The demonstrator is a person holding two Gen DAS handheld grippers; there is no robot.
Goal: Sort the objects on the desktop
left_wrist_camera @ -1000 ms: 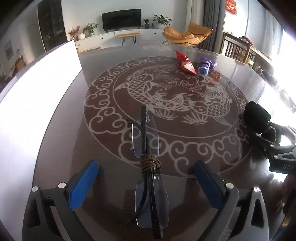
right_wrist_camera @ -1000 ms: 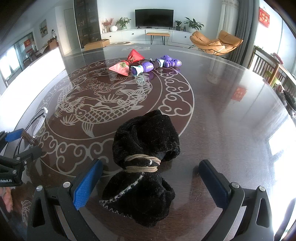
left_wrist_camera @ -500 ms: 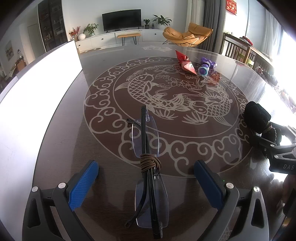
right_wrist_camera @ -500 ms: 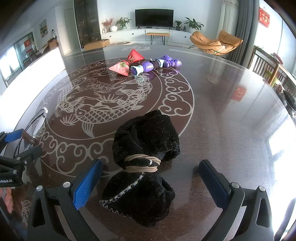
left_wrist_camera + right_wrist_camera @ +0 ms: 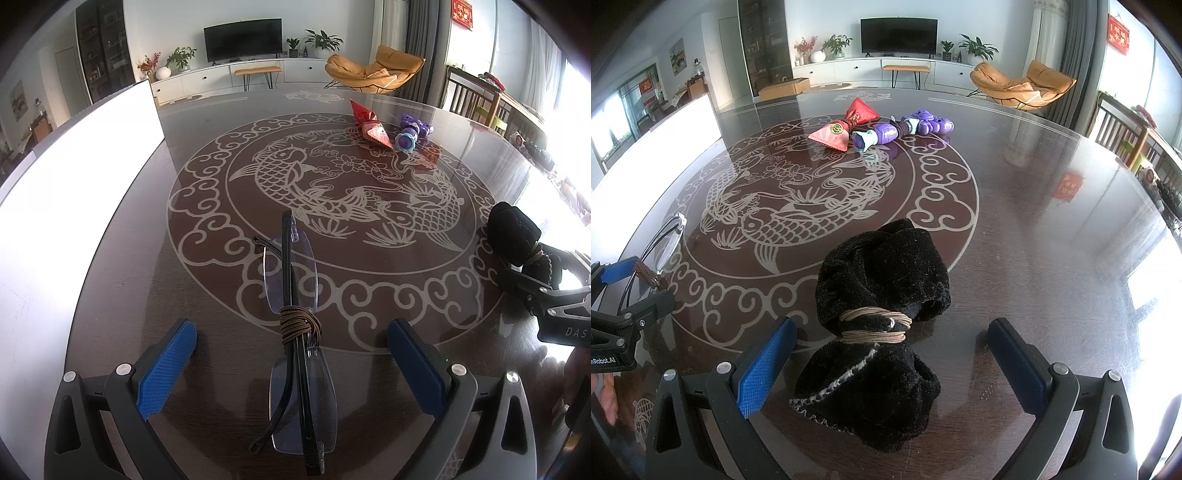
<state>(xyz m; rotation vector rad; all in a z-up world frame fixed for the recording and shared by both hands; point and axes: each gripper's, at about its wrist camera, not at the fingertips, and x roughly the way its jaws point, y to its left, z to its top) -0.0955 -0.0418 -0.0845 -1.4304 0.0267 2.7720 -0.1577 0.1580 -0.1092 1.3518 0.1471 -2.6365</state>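
Sorting looks barely begun: on the dark tabletop (image 5: pixel 147 240) four tied bundles lie apart. Far off sit the red pouches (image 5: pixel 846 125) and purple toy (image 5: pixel 905 127). The right tongs (image 5: pixel 892 354) gape wide around the black cloth bundle (image 5: pixel 879 325), untouched; the left tongs (image 5: pixel 291 354) likewise straddle the folded glasses (image 5: pixel 295 325).

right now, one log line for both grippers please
left gripper: open, straddling glasses | right gripper: open, straddling black cloth bundle | both items on table, ungripped
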